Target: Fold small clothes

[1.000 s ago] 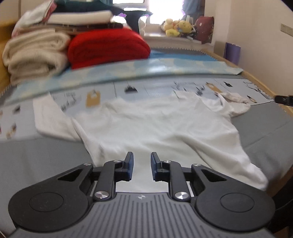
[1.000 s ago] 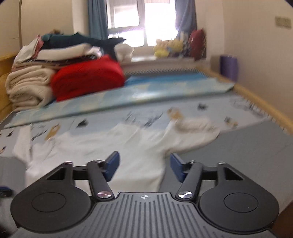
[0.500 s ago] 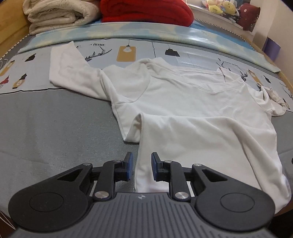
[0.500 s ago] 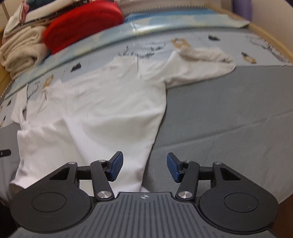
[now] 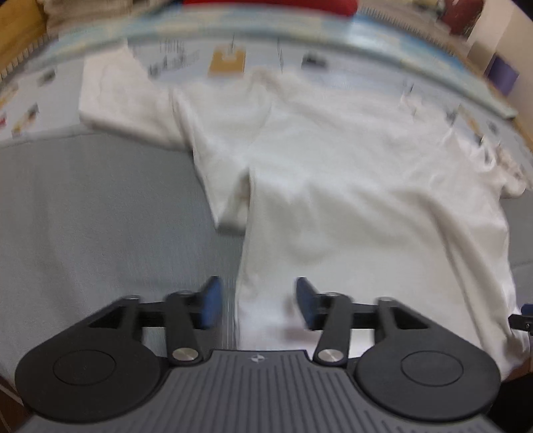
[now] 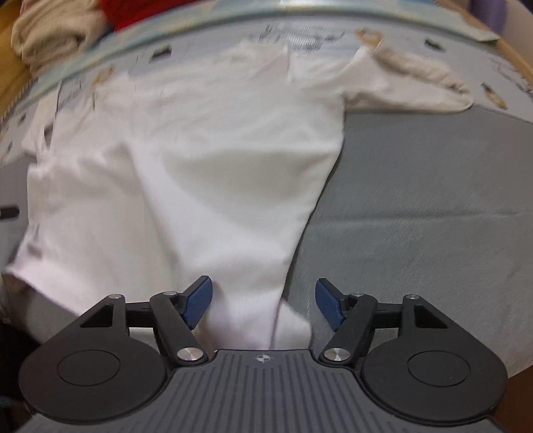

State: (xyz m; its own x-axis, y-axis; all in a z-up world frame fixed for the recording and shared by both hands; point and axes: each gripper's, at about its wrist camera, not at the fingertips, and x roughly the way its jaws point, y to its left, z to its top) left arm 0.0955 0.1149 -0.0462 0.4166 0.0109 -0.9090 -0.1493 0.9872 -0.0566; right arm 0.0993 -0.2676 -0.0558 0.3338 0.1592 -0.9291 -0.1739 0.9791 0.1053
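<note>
A white long-sleeved top [image 5: 349, 186] lies spread on the grey bed cover [image 5: 93, 213], also in the right wrist view [image 6: 206, 173]. My left gripper [image 5: 256, 301] is open, its jaws straddling the hem's left corner. My right gripper [image 6: 263, 299] is open, its jaws straddling the hem's right corner. The left sleeve [image 5: 116, 96] lies flat; the right sleeve [image 6: 409, 83] is bunched. Both views are blurred.
Folded cream blankets [image 6: 50, 36] and a red blanket [image 6: 133, 10] are stacked at the bed's head. A wooden bed rail [image 6: 506, 50] runs along the right side. A patterned sheet [image 5: 230, 60] lies beyond the top.
Both grippers have moved down and closer to the hem. My left gripper has opened wider. My right gripper has stayed open.
</note>
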